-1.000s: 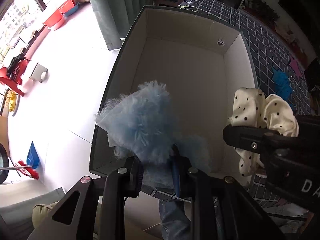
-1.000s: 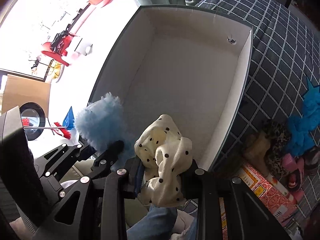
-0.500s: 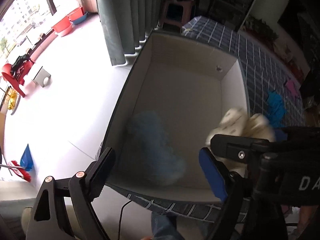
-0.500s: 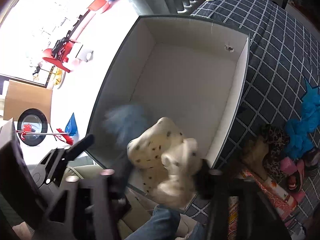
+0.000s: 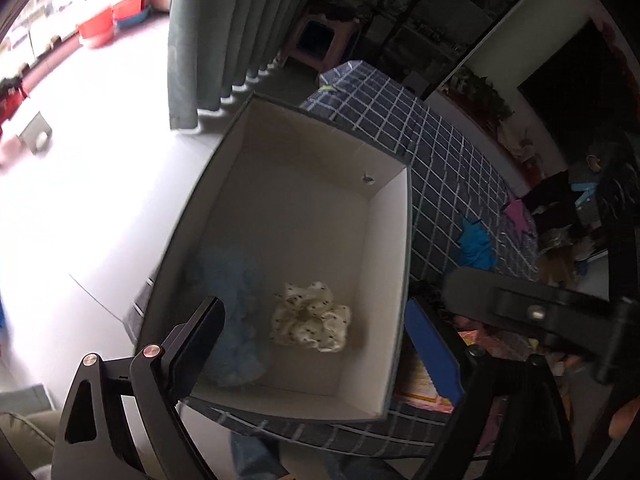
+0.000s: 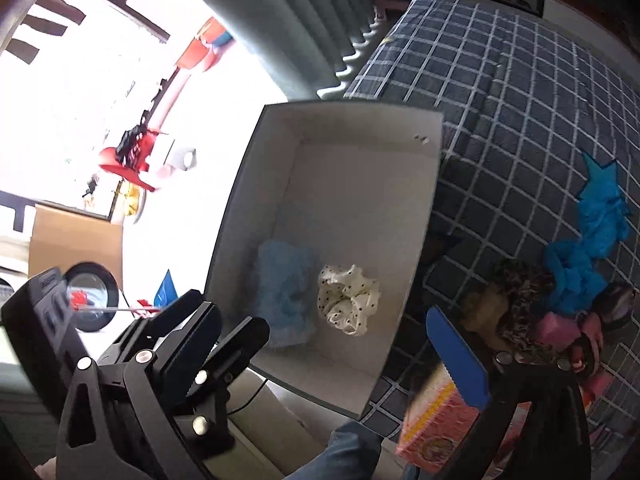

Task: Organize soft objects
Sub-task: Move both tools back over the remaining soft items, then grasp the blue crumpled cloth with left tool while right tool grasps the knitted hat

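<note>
A white-lined open box [image 5: 390, 280] [image 6: 424, 216] stands on a dark checked cloth. In it lie a fluffy light-blue piece [image 5: 236, 316] [image 6: 286, 292] and a cream scrunchie with black dots [image 5: 310, 316] [image 6: 348, 300], side by side near the front wall. My left gripper [image 5: 320, 344] is open and empty above the box's near end. My right gripper [image 6: 340, 348] is open and empty, above the box's front edge. The left gripper's fingers [image 6: 192, 320] show at the lower left of the right wrist view.
On the checked cloth [image 6: 520, 120] right of the box lie a bright blue soft piece [image 6: 592, 240] [image 5: 476, 244], a leopard-print scrunchie [image 6: 516, 304], pink items [image 6: 560, 328] and a colourful carton [image 6: 436, 424]. A pink star [image 5: 520, 216] lies farther right. White floor [image 5: 100, 184] lies left of the box.
Both grippers opened and dropped their pieces: the blue fluff and the dotted scrunchie fell into the box. Both grippers have risen and pulled back from the box.
</note>
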Demonstrator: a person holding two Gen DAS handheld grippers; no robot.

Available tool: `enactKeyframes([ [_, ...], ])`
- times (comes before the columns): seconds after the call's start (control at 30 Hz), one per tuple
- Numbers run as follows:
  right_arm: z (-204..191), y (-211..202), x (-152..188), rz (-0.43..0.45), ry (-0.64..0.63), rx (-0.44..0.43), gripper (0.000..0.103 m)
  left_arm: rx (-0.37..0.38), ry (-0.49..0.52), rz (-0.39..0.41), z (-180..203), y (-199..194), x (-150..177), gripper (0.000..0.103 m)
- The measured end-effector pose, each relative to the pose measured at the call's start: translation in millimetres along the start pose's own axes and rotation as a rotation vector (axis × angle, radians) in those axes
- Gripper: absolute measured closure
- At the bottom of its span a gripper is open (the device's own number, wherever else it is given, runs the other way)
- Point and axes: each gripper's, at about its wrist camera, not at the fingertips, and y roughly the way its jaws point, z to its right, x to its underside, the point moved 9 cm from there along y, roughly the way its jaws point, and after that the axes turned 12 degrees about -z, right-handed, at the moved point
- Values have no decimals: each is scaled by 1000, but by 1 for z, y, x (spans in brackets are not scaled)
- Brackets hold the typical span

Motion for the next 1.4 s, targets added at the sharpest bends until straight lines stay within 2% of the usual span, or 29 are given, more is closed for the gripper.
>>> enactKeyframes([
  [0.07, 2, -13, 1, 31, 2, -6, 0, -36, 2, -12, 3, 1, 2, 10],
  [0.13, 8, -26, 1, 65, 7, -1, 0, -124, 44, 6, 7, -3, 1, 10],
  [0.2, 18, -39, 4, 98, 17, 6, 0, -238, 107, 68, 13, -17, -1, 10],
  [0.3, 34, -57, 6, 145, 57, 20, 0, -287, 188, 154, 35, -36, -4, 10],
  [0.43, 72, -78, 16, 190, 151, 21, 0, -207, 256, 158, 74, -47, -9, 10],
  [0.63, 145, -97, 35, 218, 315, 44, 0, -98, 349, 66, 146, -36, -2, 10],
  [0.87, 242, -99, 69, 210, 535, 60, 0, -27, 359, -68, 205, 1, 7, 10],
  [0.97, 282, -82, 83, 159, 605, 73, 0, -9, 321, -129, 220, 21, 3, 10],
  [1.2, 339, -37, 87, 48, 647, 82, 0, -63, 242, -189, 245, 61, -4, 10],
  [1.33, 353, -10, 75, -7, 597, 102, 0, -147, 271, -208, 262, 95, -14, 10],
  [1.4, 356, -1, 69, -23, 564, 109, 0, -167, 286, -225, 273, 115, -19, 10],
])
